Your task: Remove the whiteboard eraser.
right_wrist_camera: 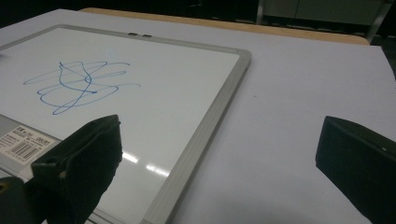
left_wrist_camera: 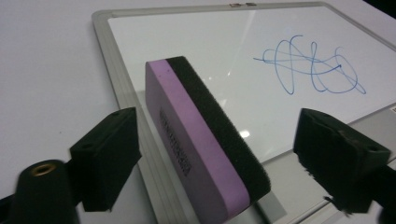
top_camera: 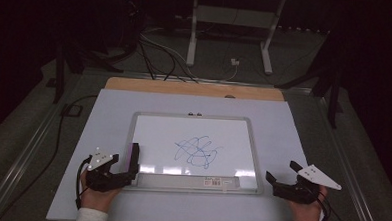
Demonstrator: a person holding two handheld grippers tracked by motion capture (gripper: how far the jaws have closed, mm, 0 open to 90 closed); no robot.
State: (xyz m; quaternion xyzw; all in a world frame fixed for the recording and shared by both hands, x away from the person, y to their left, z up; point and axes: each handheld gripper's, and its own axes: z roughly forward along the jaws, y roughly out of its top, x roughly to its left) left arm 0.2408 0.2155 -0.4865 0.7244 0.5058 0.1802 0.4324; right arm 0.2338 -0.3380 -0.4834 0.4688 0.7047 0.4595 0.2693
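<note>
A: Where is the purple foam eraser with the black felt face [left_wrist_camera: 201,140]?

B: At the table's near-left part, standing on its long narrow side at the near-left corner of the white, silver-framed whiteboard [top_camera: 255,143]. It sits between the left tongs [top_camera: 131,168], whose jaws stand apart on either side of it with gaps showing in the left gripper view. No grip yet.

A: Which way does it run?

B: Its long axis goes from the table's near edge toward the far edge, along the board's left frame. The felt faces right, toward the blue marker scribble [top_camera: 198,151]; the purple side faces the left edge. It looks to lean slightly, though I can't be sure from this angle.

A: What might go wrong?

B: If one jaw touches first, the eraser could tip or skid along the frame before both pads meet. A pinch too high on soft foam may let it twist, so the felt lands unevenly.

A: And the right tongs [top_camera: 279,181]?

B: Wide apart, empty, at the near-right corner beside the board.
</note>
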